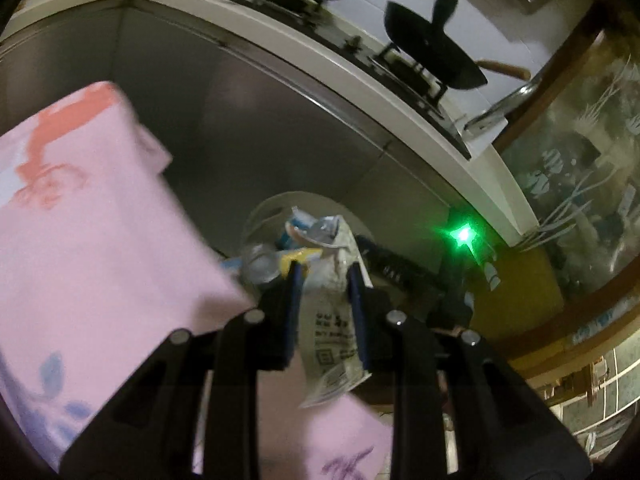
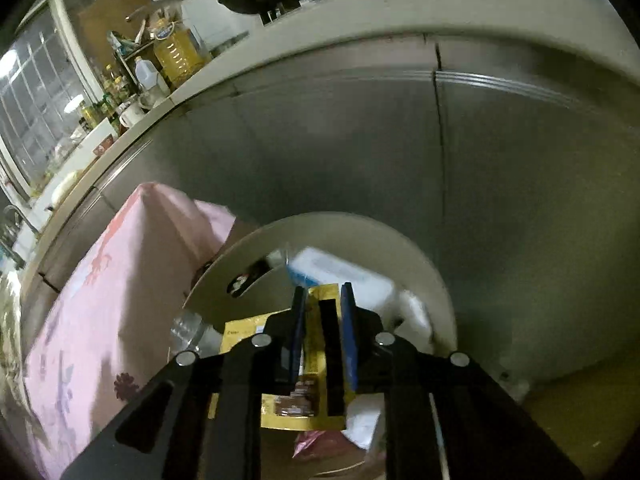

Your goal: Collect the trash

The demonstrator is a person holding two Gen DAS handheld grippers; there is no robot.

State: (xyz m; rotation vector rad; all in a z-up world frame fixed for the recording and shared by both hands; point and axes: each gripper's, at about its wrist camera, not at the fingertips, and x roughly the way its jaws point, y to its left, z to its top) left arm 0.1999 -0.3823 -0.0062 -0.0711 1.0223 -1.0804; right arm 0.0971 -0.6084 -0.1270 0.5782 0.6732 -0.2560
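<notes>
We cannot read the print on the white wrapper (image 1: 334, 320), whose sides lie behind the left claw's fingers (image 1: 294, 300). The bin (image 1: 276, 204) is mostly masked by litter, its contents smeared. In the right wrist view, the yellow packet (image 2: 316, 360) is partly hidden, and bottles (image 2: 116, 88) on the surface stay too small to identify.
</notes>
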